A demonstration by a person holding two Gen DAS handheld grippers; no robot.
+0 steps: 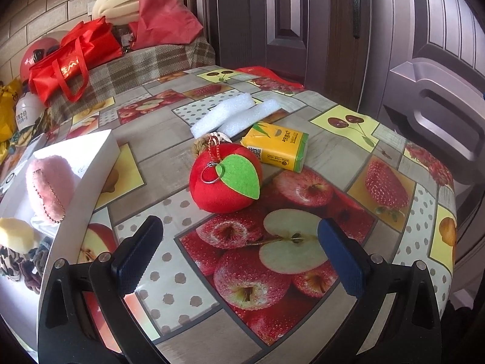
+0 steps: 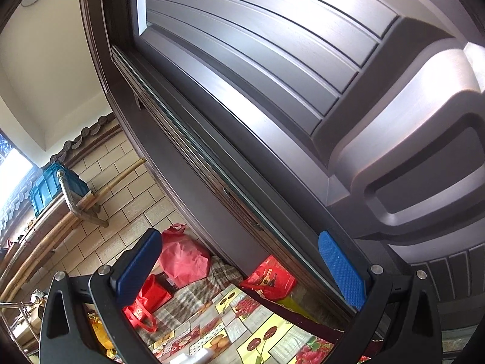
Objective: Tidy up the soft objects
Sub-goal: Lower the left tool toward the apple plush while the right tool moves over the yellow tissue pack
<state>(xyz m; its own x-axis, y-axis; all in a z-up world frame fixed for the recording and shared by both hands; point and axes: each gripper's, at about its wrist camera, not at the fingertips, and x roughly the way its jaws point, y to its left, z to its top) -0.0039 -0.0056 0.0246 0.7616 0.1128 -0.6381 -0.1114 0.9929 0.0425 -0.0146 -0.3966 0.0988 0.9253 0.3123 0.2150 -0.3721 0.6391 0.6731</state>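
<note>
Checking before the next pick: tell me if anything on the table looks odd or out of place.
Nothing damaged or spilled. The red plush apple, yellow tissue pack and two white foam strips lie loose outside the white box; they are simply unsorted.

Both rigs look the same build. The left tool has chunky black plastic arms with triangular cutouts near the base, and round silver screw heads sit at the pivots. Its fingers carry dark navy pads with a fine ribbed texture. The right tool has the same black frame and silver screws, but its pads look brighter blue with a dotted grip pattern.
</note>
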